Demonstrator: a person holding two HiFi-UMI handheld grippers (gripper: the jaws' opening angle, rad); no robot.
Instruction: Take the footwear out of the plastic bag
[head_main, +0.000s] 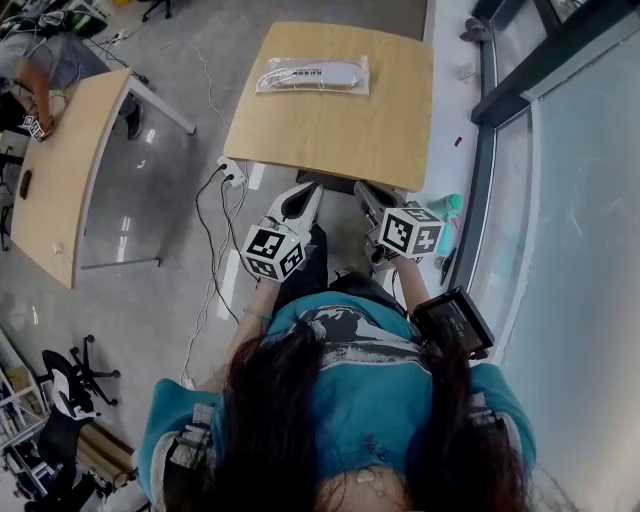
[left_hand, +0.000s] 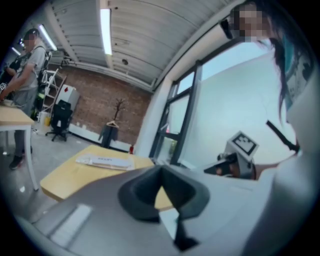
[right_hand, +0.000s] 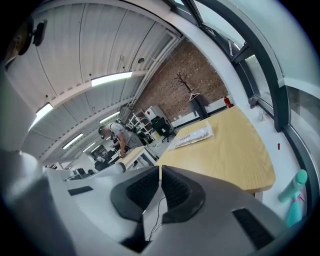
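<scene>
Head view: the plastic bag (head_main: 312, 76) lies flat on the far part of the wooden counter (head_main: 340, 135), near its far edge. Pale footwear (head_main: 335, 72) is seen through the clear plastic; it is inside the bag.

The left gripper (head_main: 304, 192) and the right gripper (head_main: 366, 194) are held side by side close to the person's body, at the near edge of the counter. Both are well apart from the bag. Neither touches it.

Left gripper view: the jaws are closed together, with nothing between them. The bag is seen beyond them, on the counter.

Right gripper view: the jaws are closed as well, pads almost meeting, nothing held. The bag is seen far up the counter.

A teal bottle (head_main: 447, 208) stands on the floor by the window, just right of the right gripper. A second counter (head_main: 60, 170) stands to the left, with another person (head_main: 40, 65) bent over it.
</scene>
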